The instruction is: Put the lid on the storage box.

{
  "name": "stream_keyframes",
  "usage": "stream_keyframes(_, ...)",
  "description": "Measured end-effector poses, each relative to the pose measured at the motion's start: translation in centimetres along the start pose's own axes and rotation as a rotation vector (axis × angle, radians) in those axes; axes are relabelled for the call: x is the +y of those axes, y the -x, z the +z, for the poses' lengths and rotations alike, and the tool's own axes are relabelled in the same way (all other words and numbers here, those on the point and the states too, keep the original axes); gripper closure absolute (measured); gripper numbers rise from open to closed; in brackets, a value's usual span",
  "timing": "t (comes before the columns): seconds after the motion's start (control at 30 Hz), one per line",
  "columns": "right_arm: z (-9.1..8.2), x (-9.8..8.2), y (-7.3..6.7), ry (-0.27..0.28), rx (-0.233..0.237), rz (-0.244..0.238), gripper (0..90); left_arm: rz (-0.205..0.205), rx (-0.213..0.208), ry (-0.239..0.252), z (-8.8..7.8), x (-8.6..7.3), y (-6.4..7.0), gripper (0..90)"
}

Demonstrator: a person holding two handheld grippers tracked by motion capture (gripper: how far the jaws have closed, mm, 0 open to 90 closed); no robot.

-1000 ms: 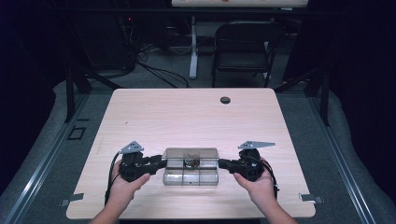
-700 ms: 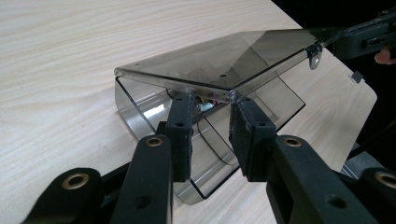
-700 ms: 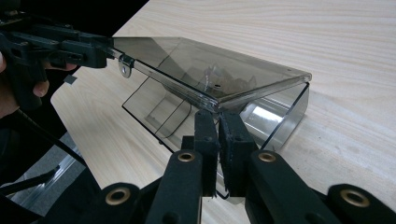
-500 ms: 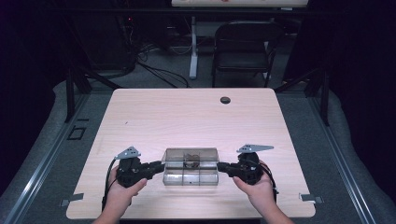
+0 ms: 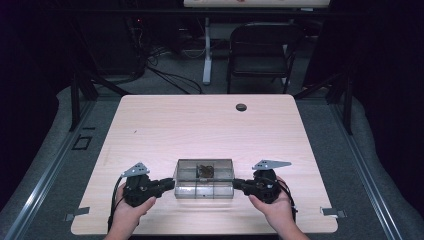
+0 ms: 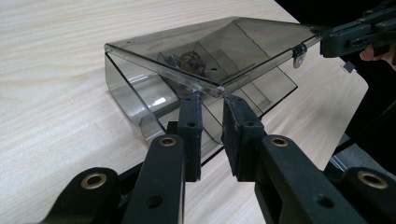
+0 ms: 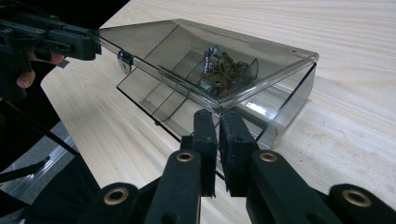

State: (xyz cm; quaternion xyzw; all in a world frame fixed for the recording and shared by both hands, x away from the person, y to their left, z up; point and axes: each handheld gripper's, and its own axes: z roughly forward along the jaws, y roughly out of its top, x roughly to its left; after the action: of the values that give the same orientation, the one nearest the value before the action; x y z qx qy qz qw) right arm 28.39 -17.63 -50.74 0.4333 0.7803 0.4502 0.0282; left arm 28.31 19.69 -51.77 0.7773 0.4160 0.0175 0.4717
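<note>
Smoky clear box between both grippers, lid raised. Left gripper pinches lid's left corner; right gripper pinches right corner. Small parts inside.

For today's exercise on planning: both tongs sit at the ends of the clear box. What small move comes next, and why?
Probably swing the lid further up and back. It is already tilted off the clear box, with the left tongs and right tongs at its ends.
</note>
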Motion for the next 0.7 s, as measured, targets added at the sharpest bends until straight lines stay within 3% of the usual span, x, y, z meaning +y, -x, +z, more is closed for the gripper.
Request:
stream_keyframes(0.2, 0.1, -0.4, -0.2, -0.002, -0.016, -0.026, 85.6, 0.004, 0.003, 0.002, 0.0, -0.3, 0.0, 78.3)
stream_keyframes(0.43, 0.3, -0.9, -0.3, -0.002, -0.021, -0.031, 85.6, 0.045, 0.016, -0.011, 0.2, -0.6, 0.4, 79.8)
stream_keyframes(0.7, 0.6, -1.6, -0.6, 0.007, -0.043, -0.045, 86.3, 0.045, 0.021, -0.019, 0.3, -0.9, 0.5, 81.1)
